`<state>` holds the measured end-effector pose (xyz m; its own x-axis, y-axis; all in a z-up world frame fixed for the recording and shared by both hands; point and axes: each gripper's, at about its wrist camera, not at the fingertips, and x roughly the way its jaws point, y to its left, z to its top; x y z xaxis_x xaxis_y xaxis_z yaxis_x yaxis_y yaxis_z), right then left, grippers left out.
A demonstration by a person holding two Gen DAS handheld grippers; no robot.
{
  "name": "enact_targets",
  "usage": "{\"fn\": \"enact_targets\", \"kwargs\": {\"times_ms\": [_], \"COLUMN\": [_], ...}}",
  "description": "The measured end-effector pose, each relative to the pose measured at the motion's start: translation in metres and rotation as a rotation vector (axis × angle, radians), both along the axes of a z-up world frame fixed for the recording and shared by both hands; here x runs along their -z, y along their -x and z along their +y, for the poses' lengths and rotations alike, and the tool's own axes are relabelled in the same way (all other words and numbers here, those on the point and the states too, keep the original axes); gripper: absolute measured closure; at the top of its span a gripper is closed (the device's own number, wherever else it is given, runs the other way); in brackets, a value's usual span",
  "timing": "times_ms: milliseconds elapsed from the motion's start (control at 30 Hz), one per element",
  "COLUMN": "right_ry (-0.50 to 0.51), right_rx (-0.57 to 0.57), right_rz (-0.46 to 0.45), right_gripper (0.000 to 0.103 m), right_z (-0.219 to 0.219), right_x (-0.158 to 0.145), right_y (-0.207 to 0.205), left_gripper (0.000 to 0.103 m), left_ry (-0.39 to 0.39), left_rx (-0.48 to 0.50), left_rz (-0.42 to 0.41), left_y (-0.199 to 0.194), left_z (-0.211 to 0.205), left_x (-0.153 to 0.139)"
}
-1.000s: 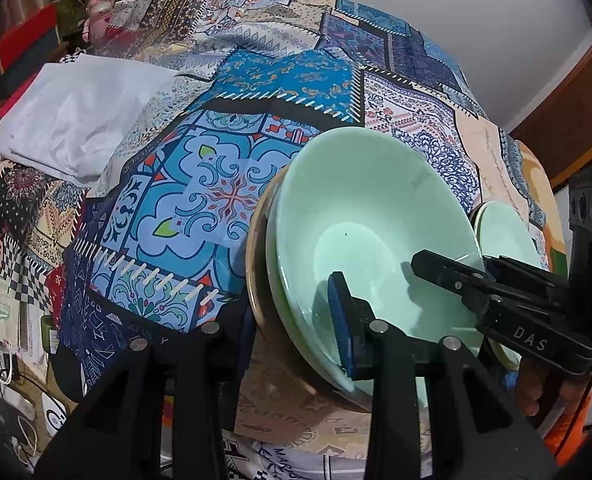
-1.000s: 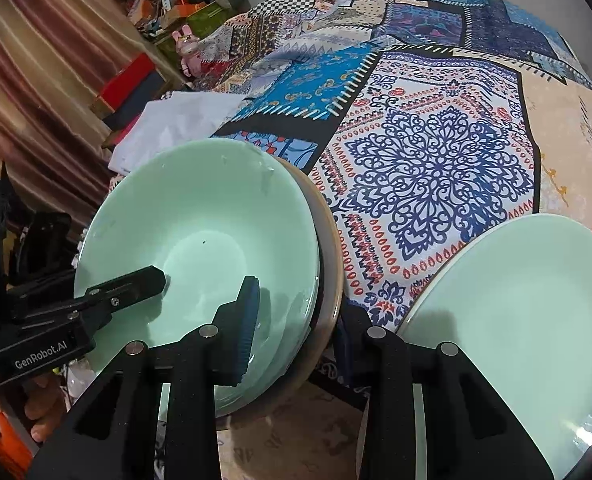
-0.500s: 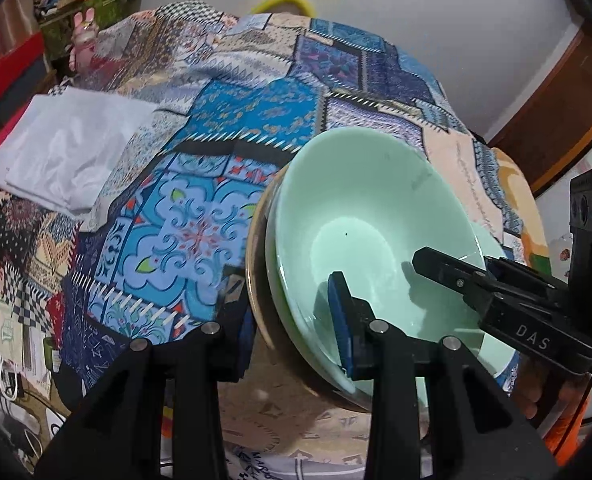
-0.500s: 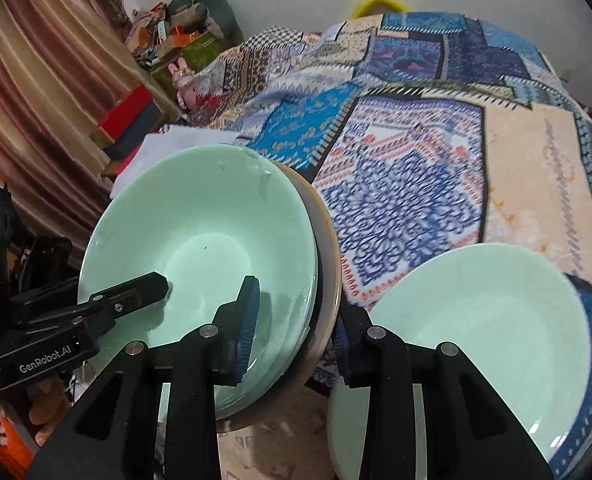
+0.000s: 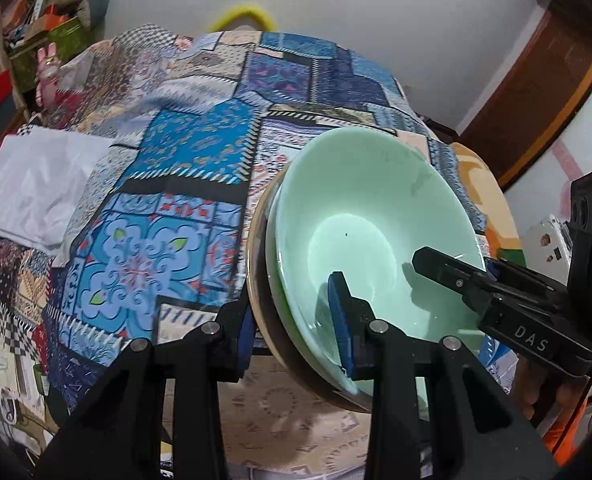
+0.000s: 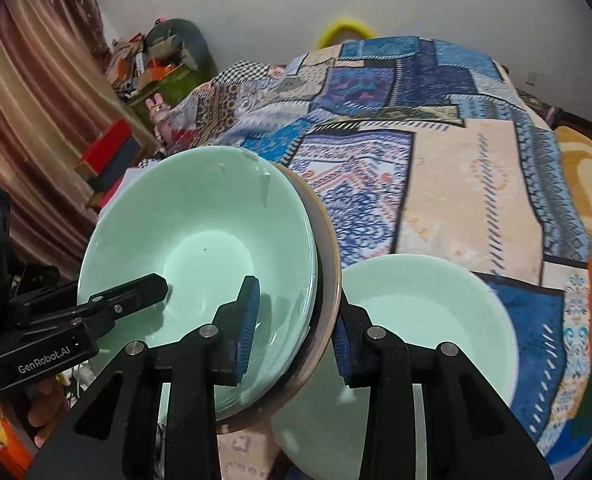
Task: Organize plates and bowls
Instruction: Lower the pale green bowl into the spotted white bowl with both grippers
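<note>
A stack of a pale green bowl (image 5: 372, 216) nested in green dishes on a brown plate (image 5: 257, 280) hangs in the air over the bed. My left gripper (image 5: 291, 320) is shut on the stack's left rim, one pad inside the bowl, one under the brown plate. My right gripper (image 6: 291, 328) is shut on the opposite rim of the same stack (image 6: 203, 240). Each gripper shows in the other's view: the right one (image 5: 496, 292) and the left one (image 6: 75, 320). A second pale green plate (image 6: 424, 320) lies on the bedspread, below and right of the stack.
A patchwork bedspread (image 6: 456, 152) covers the bed. A white folded cloth (image 5: 35, 184) lies at its left side. Boxes and toys (image 6: 155, 64) crowd the far left corner by a curtain (image 6: 23, 120). A wooden door (image 5: 536, 92) stands at the right.
Both grippers have lifted the stack up off the bedspread together; the bed and the second green plate now sit lower and farther off in both views.
</note>
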<state>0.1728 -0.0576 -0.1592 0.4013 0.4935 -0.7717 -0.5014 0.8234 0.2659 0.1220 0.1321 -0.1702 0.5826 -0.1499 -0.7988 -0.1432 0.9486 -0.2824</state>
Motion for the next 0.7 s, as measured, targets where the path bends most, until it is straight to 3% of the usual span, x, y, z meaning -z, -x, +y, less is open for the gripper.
{"fn": "enact_targets", "kwargs": {"times_ms": [700], "right_ry": [0.004], "right_rx": [0.122], "right_rz": [0.006], "right_gripper": [0.072], "right_z": [-0.077], "right_x": [-0.002], "right_y": [0.008], "left_gripper": [0.069], "left_ry": [-0.001], "left_rx": [0.13], "left_rz": [0.014], "left_y": [-0.019], "left_z": [-0.076], "left_x": [0.0]}}
